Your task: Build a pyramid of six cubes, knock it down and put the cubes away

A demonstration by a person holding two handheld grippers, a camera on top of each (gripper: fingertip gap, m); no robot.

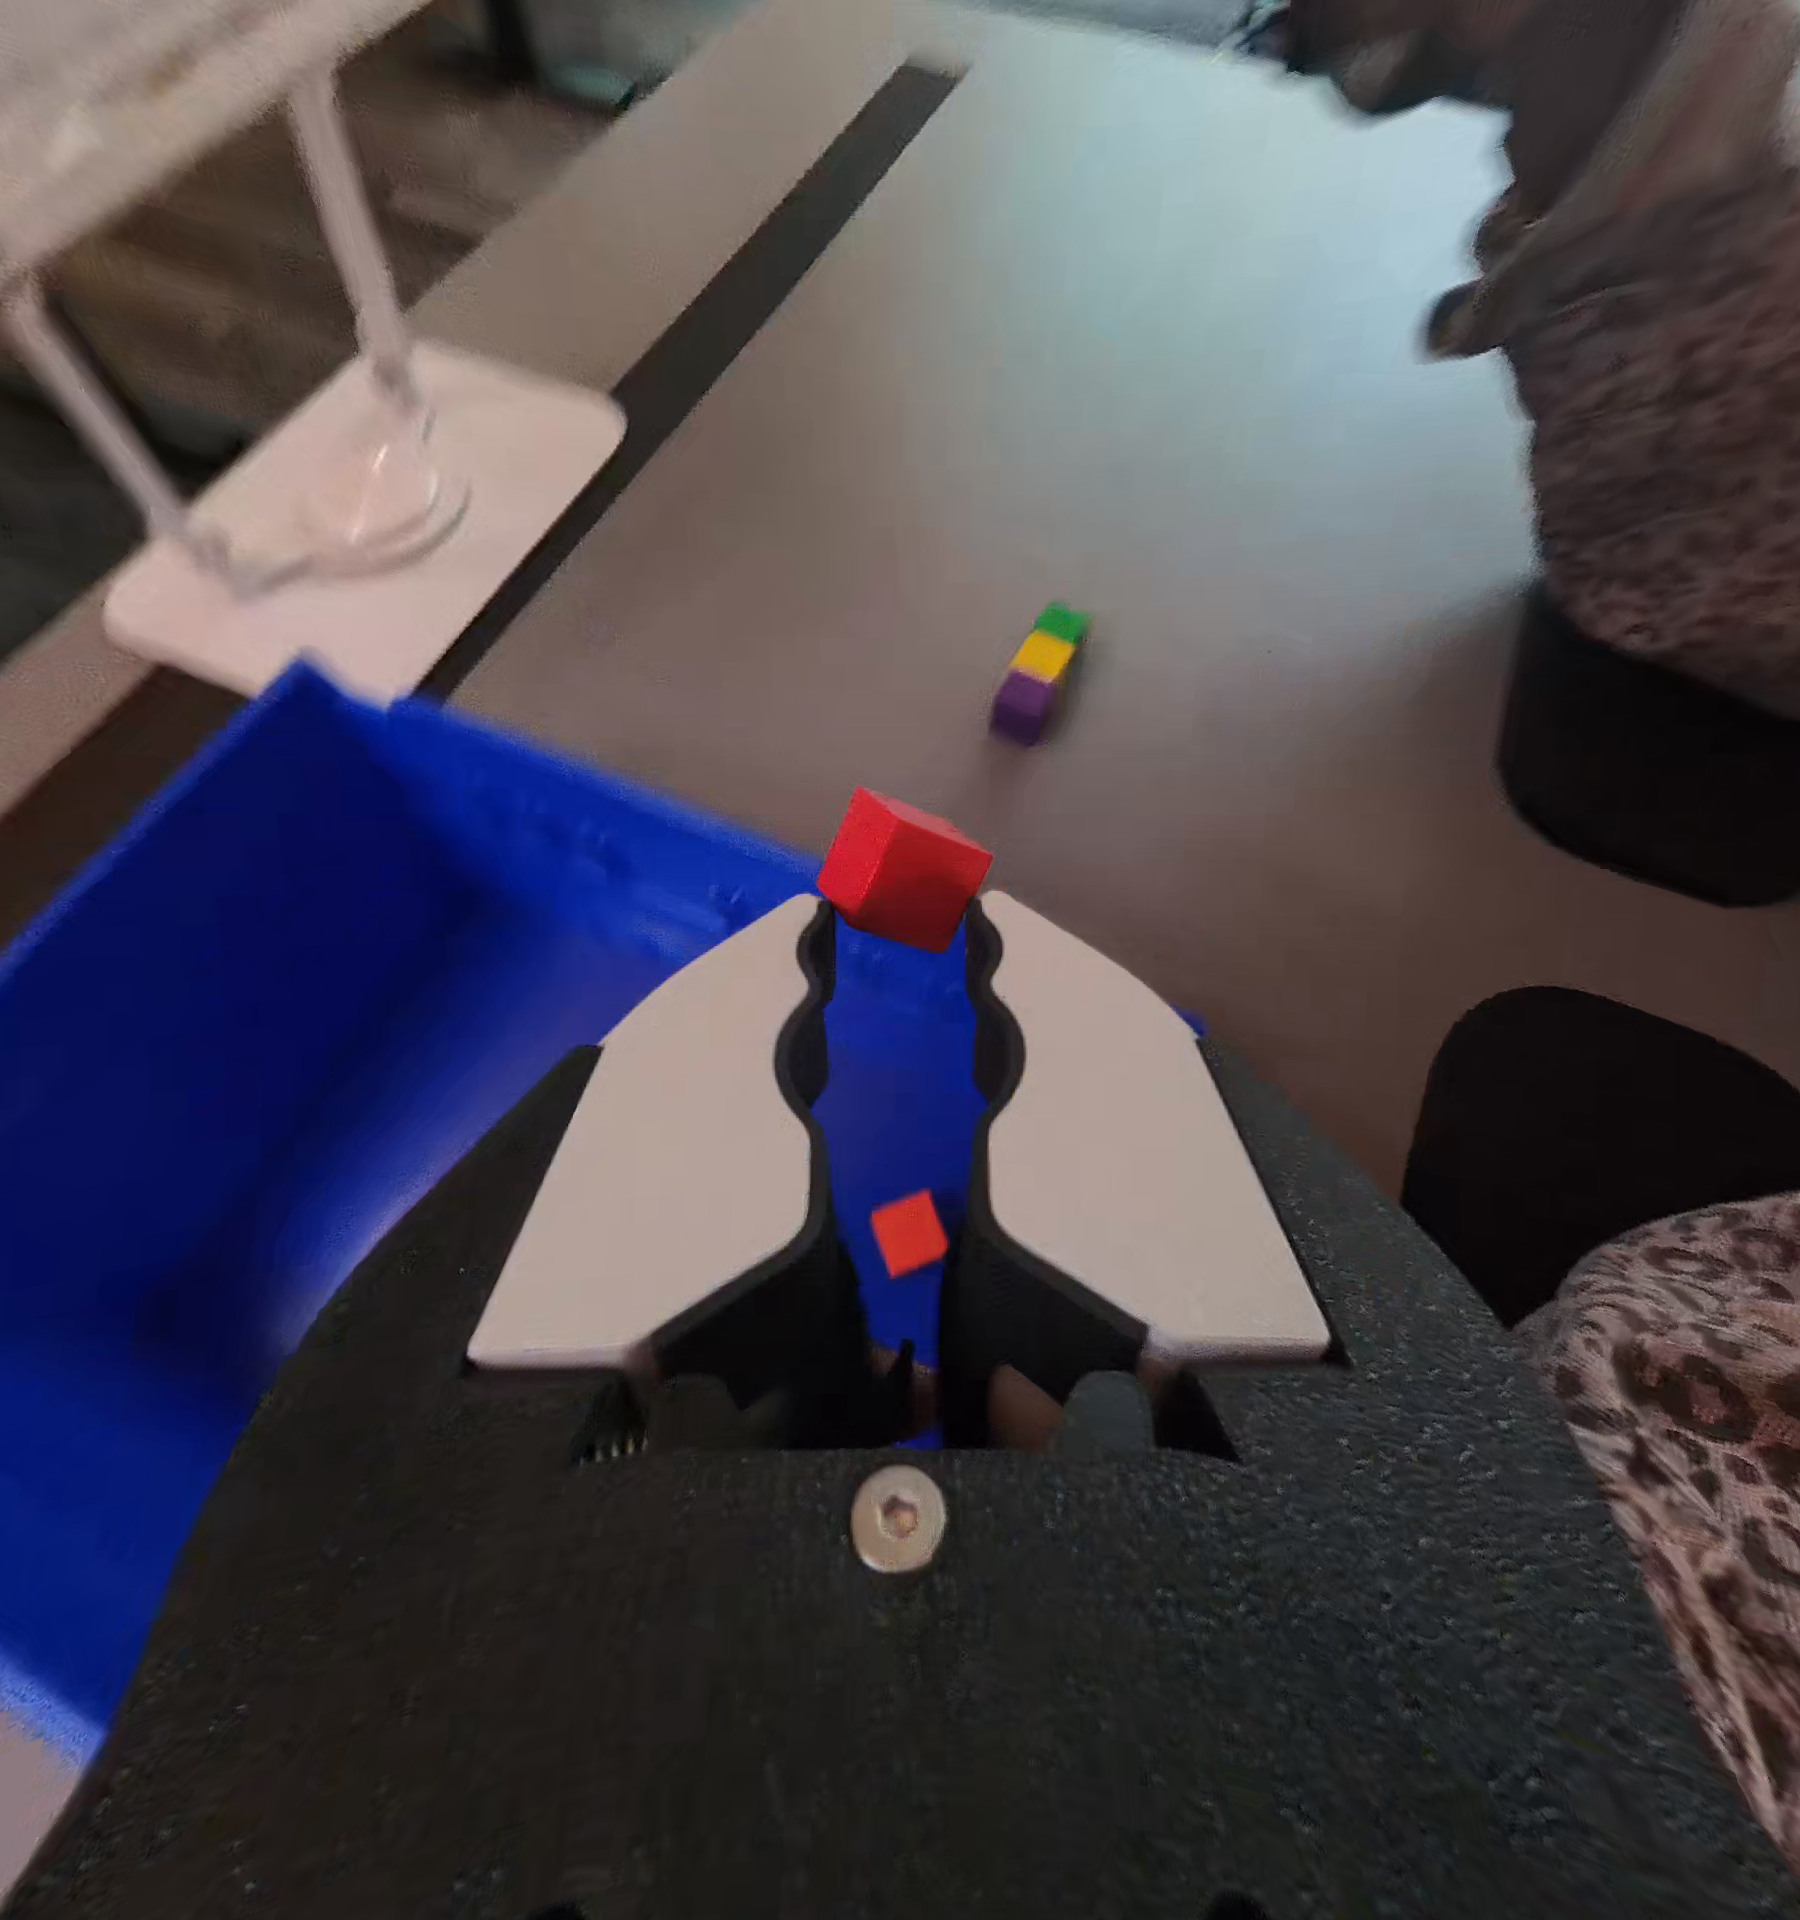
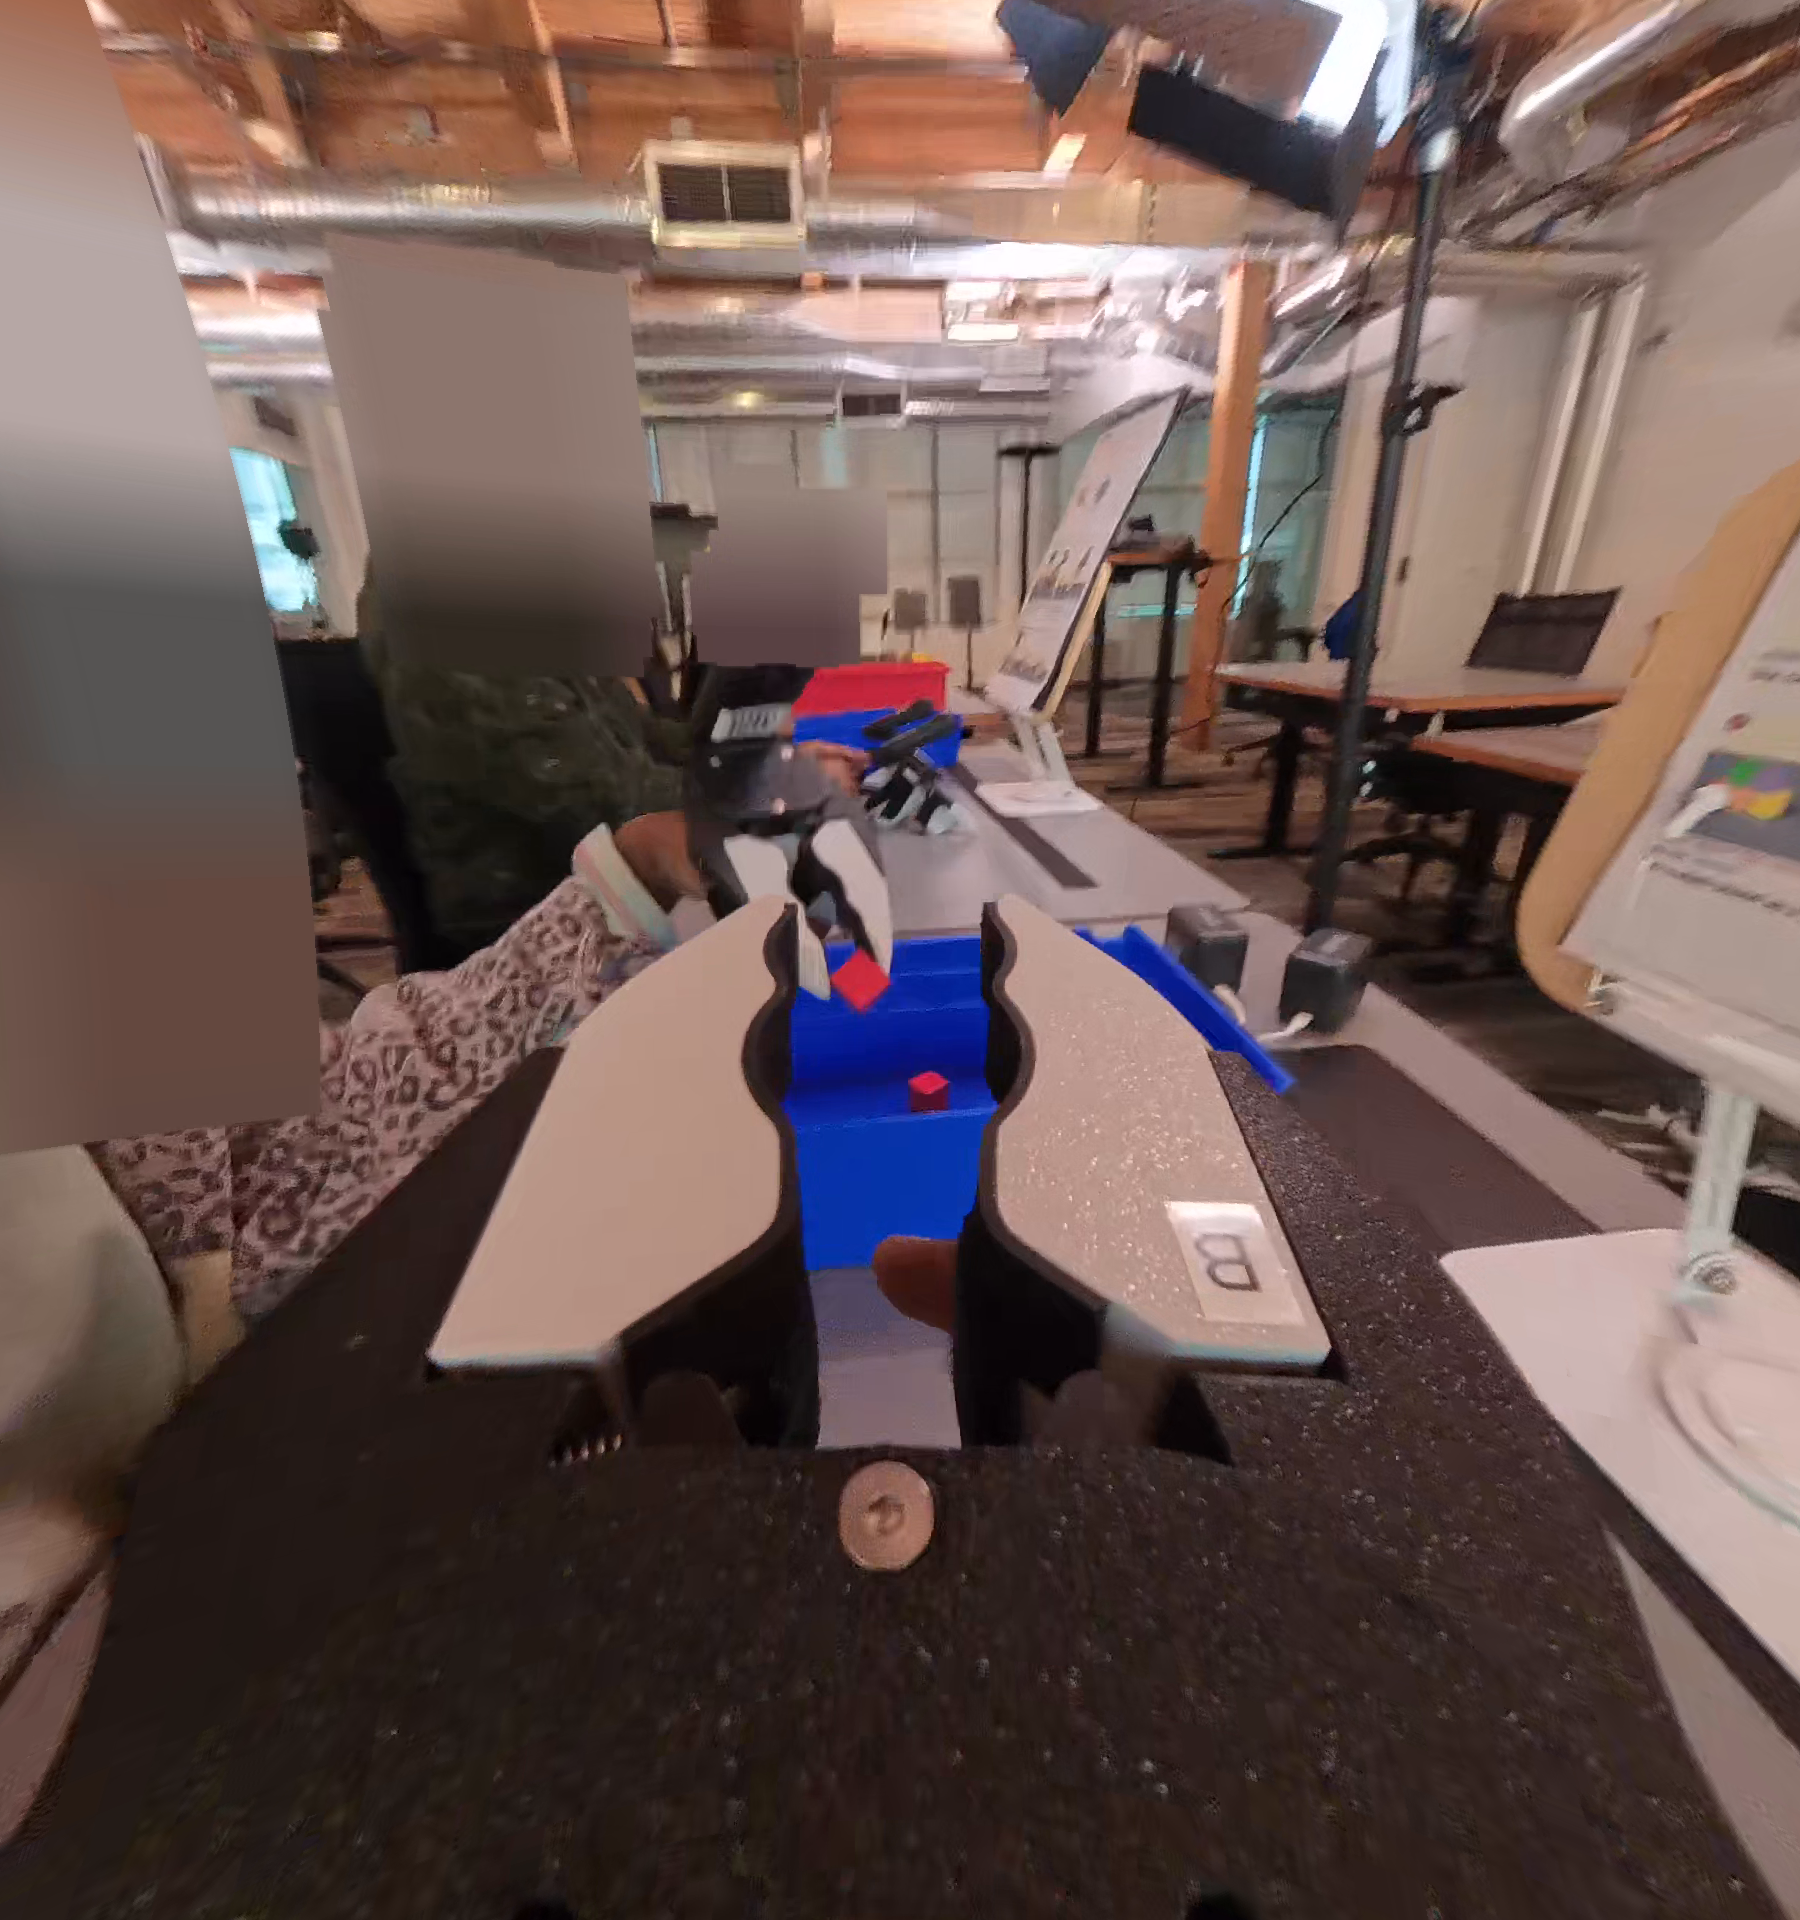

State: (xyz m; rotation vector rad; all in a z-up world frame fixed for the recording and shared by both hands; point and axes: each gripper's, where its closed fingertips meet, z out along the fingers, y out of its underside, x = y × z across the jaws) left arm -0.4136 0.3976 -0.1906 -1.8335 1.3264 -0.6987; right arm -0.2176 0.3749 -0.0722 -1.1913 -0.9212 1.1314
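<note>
My left gripper (image 1: 901, 909) is shut on a red cube (image 1: 904, 868), pinched tilted at the fingertips above the near wall of a blue bin (image 1: 252, 987). A second red cube (image 1: 908, 1231) lies on the bin floor below. A green cube (image 1: 1062, 621), a yellow cube (image 1: 1044, 657) and a purple cube (image 1: 1023, 707) stand in a touching row on the grey table beyond. My right gripper (image 2: 888, 920) is open and empty, facing the bin (image 2: 875, 1195). The right wrist view also shows the left gripper (image 2: 854, 966) with its red cube (image 2: 862, 982) over the bin, and the other red cube (image 2: 928, 1091) inside.
A white stand base with clear posts (image 1: 376, 509) sits left of the bin, beside a black strip (image 1: 771, 270) in the table. A leopard-print sleeve (image 1: 1706, 468) reaches in at right. A paper stand (image 2: 1706, 831) and two black adapters (image 2: 1322, 982) are near the bin. There is about 25 cm between the tips of the two grippers.
</note>
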